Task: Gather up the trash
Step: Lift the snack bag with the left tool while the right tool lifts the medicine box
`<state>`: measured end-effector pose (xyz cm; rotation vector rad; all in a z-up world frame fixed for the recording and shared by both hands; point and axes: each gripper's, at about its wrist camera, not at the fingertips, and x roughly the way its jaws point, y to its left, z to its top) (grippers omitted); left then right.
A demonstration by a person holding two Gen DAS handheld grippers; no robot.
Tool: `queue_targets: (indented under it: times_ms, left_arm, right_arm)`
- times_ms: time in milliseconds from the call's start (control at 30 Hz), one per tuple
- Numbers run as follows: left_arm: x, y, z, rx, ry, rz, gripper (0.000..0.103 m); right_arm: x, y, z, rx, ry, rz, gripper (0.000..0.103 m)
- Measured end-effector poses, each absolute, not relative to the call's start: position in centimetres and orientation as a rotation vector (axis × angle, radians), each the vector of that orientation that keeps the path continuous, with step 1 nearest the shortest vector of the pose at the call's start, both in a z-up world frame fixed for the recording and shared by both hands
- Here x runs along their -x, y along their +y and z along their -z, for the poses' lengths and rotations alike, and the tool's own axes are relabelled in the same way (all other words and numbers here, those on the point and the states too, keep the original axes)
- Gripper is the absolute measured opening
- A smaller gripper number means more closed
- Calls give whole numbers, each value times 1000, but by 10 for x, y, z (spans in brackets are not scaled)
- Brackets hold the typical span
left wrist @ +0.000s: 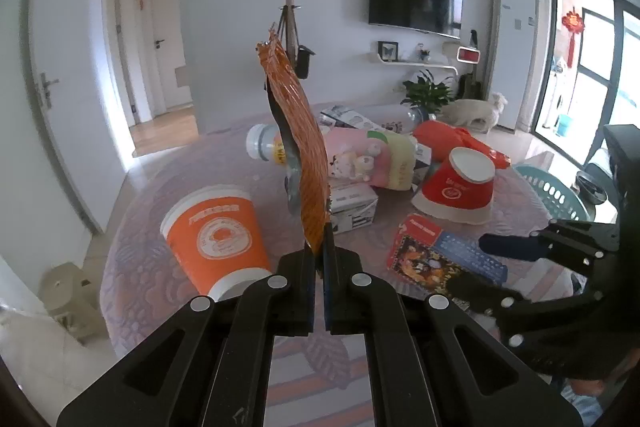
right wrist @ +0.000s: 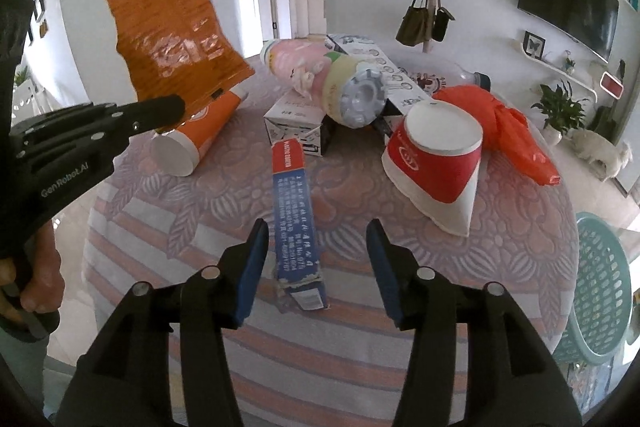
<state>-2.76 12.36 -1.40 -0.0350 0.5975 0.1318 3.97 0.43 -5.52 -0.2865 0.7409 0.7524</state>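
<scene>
- Blue-padded jaws of the right claw are spread wide and empty, and are held low over the near edge of the counter.
- Directly ahead of that claw a flat blue-and-red carton lies on the counter; its torn near end sits between the two open jaws, though contact cannot be judged.
- The carton's long axis runs straight away from the claw, roughly in line with the fingers, and its red end points toward the white box further in.
- A grasp across the carton's narrow width is judged to need little turning, since the jaws already stand to either side of it.
- The right claw is clearly the nearer one to the carton; in the left wrist view the carton is seen off to the right of the left claw.
- The left claw is closed tight on the lower edge of an orange foil wrapper, which is held upright, above the counter, its long axis standing up from the fingers.
- Beyond the carton, an orange paper cup lies on its side to the left and a red paper tub sits tipped to the right.
- A green basket stands off the counter, right of the carton, and is judged the likely place for the trash.
</scene>
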Motion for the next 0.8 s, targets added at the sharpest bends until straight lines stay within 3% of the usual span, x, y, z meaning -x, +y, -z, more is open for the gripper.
queue_targets:
  times_ms: [300,400,533,667,800]
  left_arm:
    - [26,120,13,32,595,-122,1]
    - [26,119,14,31,597,-121,1]
    - [26,119,14,35,599,-120,1]
    - [26,119,15,40,600,-118,1]
    - [26,118,16,42,599,-116,1]
  right_arm:
    - [-41,9,63,295,759,-746,47]
    - [-43,7,63,285,764,-744,36]
    - [-45,6,61,276,763,-744,34]
    - [-42,5,57,281,747,-750,18]
    - [-38,5,54,284,734,-755,16]
